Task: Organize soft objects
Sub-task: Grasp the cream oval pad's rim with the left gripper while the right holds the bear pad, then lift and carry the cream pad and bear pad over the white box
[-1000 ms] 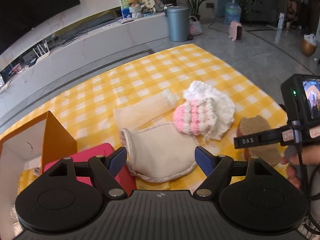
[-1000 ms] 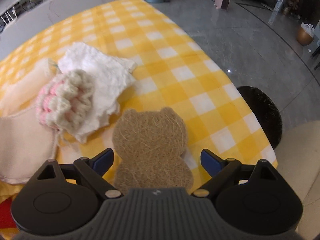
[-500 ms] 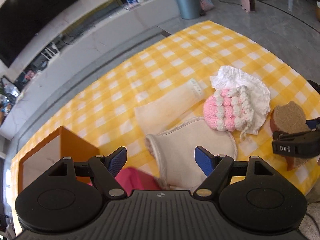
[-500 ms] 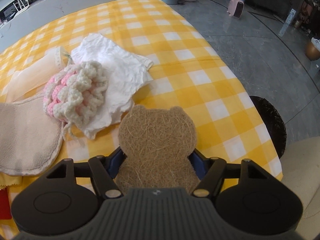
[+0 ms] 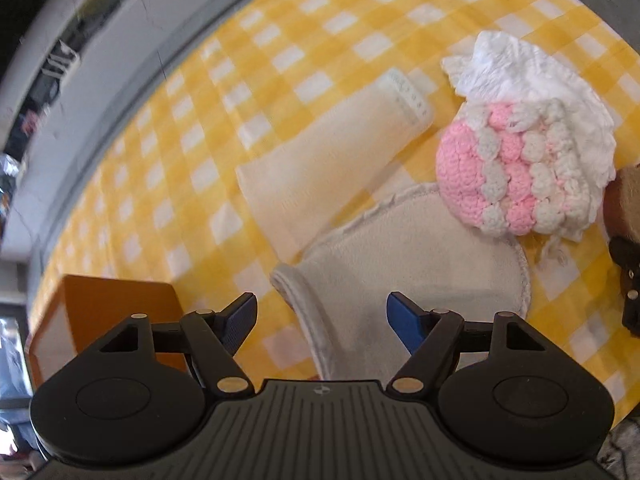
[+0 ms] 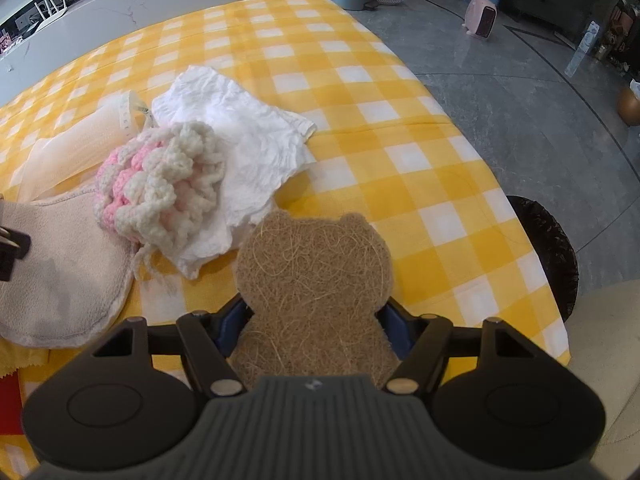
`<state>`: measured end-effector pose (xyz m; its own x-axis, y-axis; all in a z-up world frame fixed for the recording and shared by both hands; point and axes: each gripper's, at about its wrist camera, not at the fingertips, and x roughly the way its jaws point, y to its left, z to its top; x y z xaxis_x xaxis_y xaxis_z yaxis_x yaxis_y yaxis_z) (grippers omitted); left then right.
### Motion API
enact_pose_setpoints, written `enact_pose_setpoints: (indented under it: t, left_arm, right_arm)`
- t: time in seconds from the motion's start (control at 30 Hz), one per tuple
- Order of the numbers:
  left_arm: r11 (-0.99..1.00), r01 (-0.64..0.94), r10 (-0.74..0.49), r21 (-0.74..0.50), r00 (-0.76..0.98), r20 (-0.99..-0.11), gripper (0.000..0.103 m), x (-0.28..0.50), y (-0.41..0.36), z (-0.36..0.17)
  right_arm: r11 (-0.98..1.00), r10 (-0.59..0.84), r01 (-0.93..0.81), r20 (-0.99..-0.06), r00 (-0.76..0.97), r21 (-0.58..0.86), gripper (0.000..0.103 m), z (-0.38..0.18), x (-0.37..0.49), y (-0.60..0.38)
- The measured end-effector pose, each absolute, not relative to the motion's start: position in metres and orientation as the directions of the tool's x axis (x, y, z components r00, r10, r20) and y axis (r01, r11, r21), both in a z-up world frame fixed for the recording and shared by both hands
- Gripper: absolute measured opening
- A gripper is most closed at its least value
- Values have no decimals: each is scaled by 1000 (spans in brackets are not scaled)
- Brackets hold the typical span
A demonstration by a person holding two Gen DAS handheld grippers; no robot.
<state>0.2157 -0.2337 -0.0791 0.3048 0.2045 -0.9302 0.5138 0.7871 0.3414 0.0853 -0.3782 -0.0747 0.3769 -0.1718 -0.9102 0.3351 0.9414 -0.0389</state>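
Note:
My right gripper (image 6: 312, 320) is shut on a tan bear-shaped fibre pad (image 6: 316, 256), its blue pads pressing the bear's waist. A pink-and-white crocheted ball (image 6: 160, 188) lies on a crumpled white cloth (image 6: 240, 128) to the left. My left gripper (image 5: 322, 316) hangs over the near end of a beige bath mitt (image 5: 404, 256); its jaws are closing, wide apart, with the mitt's cuff below them and the pads not touching it. A cream sleeve-like cloth (image 5: 332, 160) lies beyond the mitt. The ball (image 5: 512, 172) and white cloth (image 5: 532, 76) sit to the right.
A yellow checked cloth (image 6: 400, 128) covers the round table. An orange box (image 5: 104, 312) stands at the left in the left wrist view. The table edge drops to a grey floor on the right, with a black bin (image 6: 548, 240) below.
The left gripper swung forward and tipped down over the mitt, its jaws narrowing slightly. The right gripper closed on the bear pad and has stayed in place.

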Motion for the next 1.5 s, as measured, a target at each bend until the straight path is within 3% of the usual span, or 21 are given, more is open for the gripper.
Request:
enact_pose_setpoints:
  t: [0.13, 0.23, 0.3, 0.37, 0.5, 0.77, 1.5]
  left_arm:
    - [845, 448, 193, 291, 251, -948, 58, 227, -223, -88]
    - [863, 428, 185, 269, 228, -956, 55, 233, -216, -91]
    - [874, 420, 172, 243, 201, -964, 43, 237, -210, -88]
    - [876, 418, 166, 242, 210, -964, 19, 236, -207, -84]
    - [866, 433, 172, 250, 211, -962, 6, 228, -205, -74]
    - [869, 429, 117, 244, 301, -946, 5, 199, -205, -35]
    - [892, 444, -294, -89, 418, -860, 5, 127, -175, 46]
  right_arm:
    - [943, -172, 331, -910, 378, -41, 69, -75, 85, -378]
    - [943, -168, 331, -910, 380, -35, 69, -76, 85, -379]
    - [944, -166, 329, -909, 381, -34, 70, -76, 86, -379]
    - [943, -162, 332, -910, 383, -28, 69, -76, 85, -380]
    - [947, -163, 320, -906, 391, -33, 69, -74, 84, -378]
    - [932, -184, 362, -893, 412, -25, 69, -68, 78, -385]
    - [952, -154, 307, -833, 532, 20, 69, -35, 57, -381]
